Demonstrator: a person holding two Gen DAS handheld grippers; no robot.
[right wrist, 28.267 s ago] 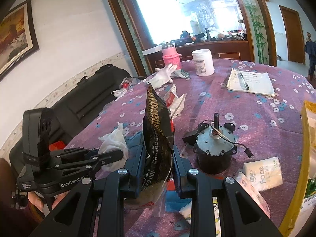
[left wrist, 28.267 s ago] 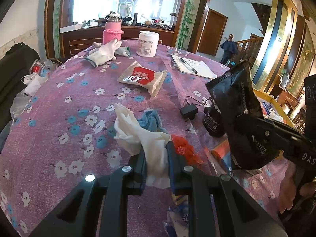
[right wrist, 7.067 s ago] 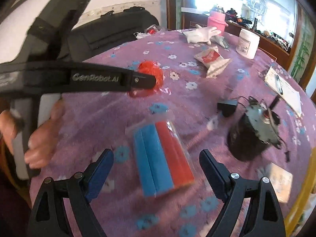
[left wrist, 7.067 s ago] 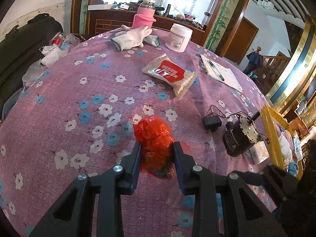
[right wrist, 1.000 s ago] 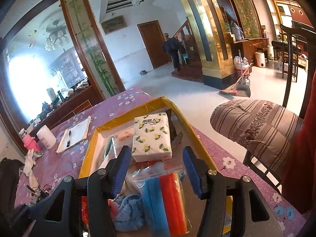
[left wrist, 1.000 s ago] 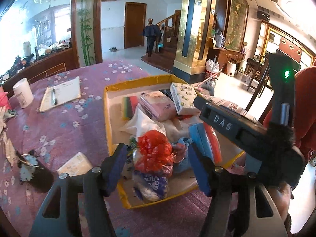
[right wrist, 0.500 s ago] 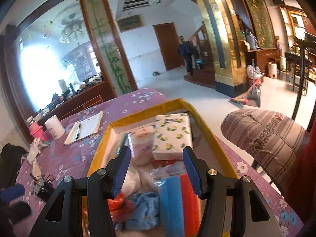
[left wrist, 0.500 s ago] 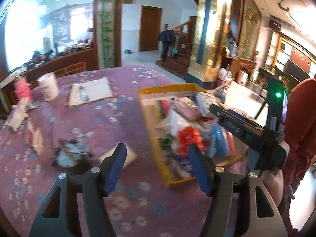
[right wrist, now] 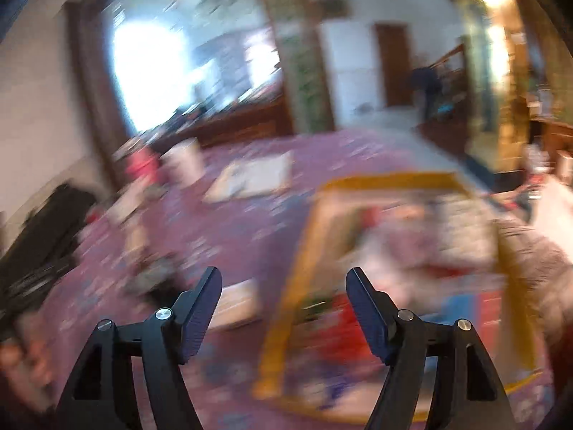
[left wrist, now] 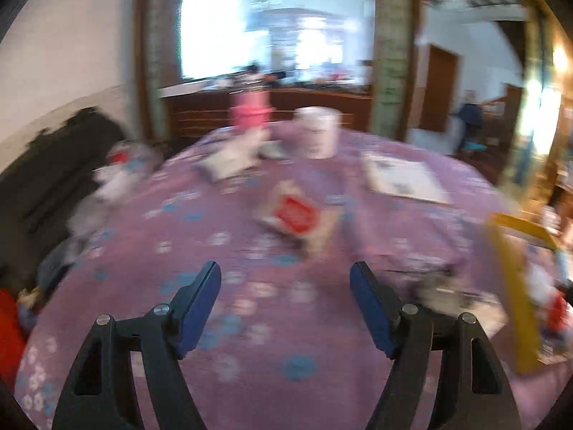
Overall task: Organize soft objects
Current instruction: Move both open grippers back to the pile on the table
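Inspector: Risks?

Operator: Both my views are smeared. My left tool (left wrist: pixel 285 301) and right tool (right wrist: pixel 284 304) are spreading their jaws, nothing between them. Grabbing now, I could miss the red-and-white soft packet (left wrist: pixel 294 211) mid-bench, or catch the purple flowered cloth (left wrist: pixel 186 236).

Inspector: Count?

Operator: One packet, one yellow-rimmed tray (right wrist: pixel 304 261) of soft goods at the bench's right edge. Contents too blurred to count.
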